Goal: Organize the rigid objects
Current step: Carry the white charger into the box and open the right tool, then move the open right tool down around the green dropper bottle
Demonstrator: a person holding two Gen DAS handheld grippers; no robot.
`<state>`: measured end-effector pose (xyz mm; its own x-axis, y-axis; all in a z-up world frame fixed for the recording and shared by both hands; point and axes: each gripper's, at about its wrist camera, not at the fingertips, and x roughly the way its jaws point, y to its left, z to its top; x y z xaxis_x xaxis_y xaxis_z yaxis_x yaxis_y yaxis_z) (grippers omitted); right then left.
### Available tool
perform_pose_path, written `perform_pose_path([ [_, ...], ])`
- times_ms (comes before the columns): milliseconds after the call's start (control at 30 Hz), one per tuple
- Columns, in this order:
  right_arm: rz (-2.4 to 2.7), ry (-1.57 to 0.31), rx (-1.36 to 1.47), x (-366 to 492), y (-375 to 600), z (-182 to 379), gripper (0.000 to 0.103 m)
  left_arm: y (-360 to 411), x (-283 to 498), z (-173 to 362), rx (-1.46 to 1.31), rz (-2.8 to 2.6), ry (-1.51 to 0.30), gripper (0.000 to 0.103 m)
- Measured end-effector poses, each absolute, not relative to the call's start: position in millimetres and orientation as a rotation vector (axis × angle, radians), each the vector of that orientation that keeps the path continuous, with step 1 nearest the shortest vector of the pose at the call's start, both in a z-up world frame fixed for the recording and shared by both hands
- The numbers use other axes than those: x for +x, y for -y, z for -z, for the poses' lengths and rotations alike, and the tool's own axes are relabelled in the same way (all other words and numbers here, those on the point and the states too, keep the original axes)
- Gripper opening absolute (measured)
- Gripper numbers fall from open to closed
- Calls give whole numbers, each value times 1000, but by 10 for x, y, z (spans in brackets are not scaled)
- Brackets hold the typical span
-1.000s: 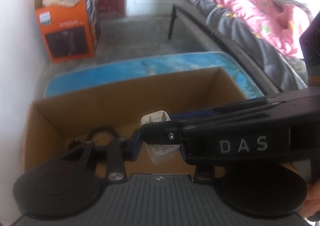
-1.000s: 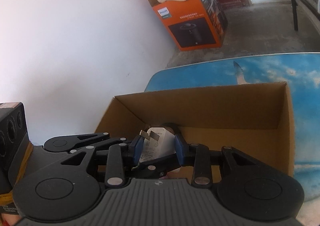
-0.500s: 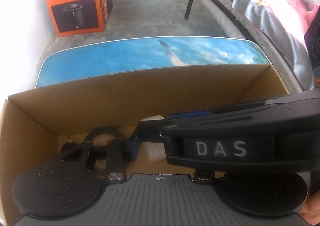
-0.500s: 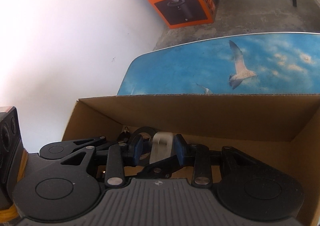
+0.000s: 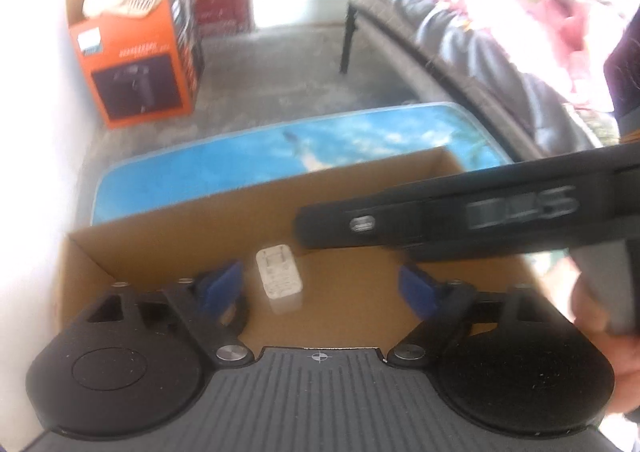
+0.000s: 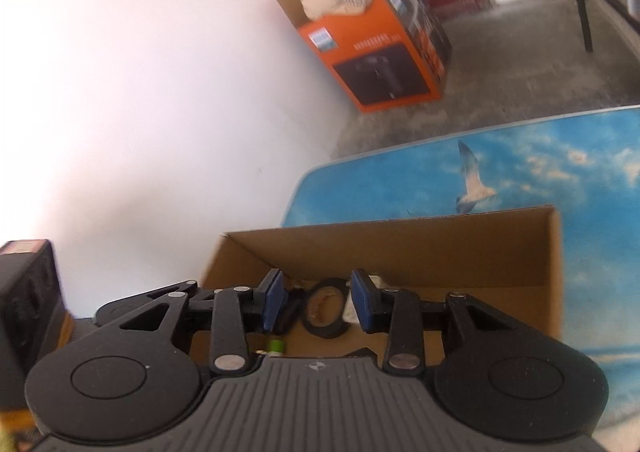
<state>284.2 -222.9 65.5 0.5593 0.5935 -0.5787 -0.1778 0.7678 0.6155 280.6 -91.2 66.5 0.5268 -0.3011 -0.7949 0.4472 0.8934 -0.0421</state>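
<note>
Both pairs of my jaws hang over the cardboard box. Those of my left gripper have just sprung wide and grip nothing, though the white charger lies between their blue pads, touching neither. Those of my right gripper have just parted a little to a narrow gap, empty, with a ring of black tape showing through it on the box floor.

From largest down: the table under the box has a blue top printed with sky and a gull. The brown box sits on it, open at the top with plain walls. The charger lies flat on the box floor near the far wall, a small white block with two metal prongs and grey print too blurred for me to read. Beside the tape in the right wrist view are a white scrap that I take for the same charger, a small green cylinder and some dark bits I cannot make out.

On the floor beyond stands an orange carton picturing a dark appliance, pale cloth heaped in its open top; its label is unreadable. White lettering on my right gripper, seen crossing the left wrist view, is smeared.
</note>
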Motion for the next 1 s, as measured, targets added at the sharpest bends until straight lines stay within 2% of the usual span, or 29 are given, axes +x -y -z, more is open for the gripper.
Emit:
perform_pose_path([
  [67,-500,-808,556,2557,2353,-820,45,869,2613,-810,186,475,-870,97],
  [167,-522,-727,587,2090,2526,-1015,47,814,2306,-1005,208,507,-809,99],
  [267,-545,-662,614,1634,2659,-1143,52,691,1970,-1174,188,536,-747,103],
  [433,-556,-595,616,957,2747,-1157,55,455,1458,-1230,110,574,-689,103],
  [700,-499,-600,669,423,2662,-763,55,261,877,-736,20,521,-628,103],
  [1000,-458,-680,570,456,2168,-337,55,502,655,-70,143,475,-617,103],
])
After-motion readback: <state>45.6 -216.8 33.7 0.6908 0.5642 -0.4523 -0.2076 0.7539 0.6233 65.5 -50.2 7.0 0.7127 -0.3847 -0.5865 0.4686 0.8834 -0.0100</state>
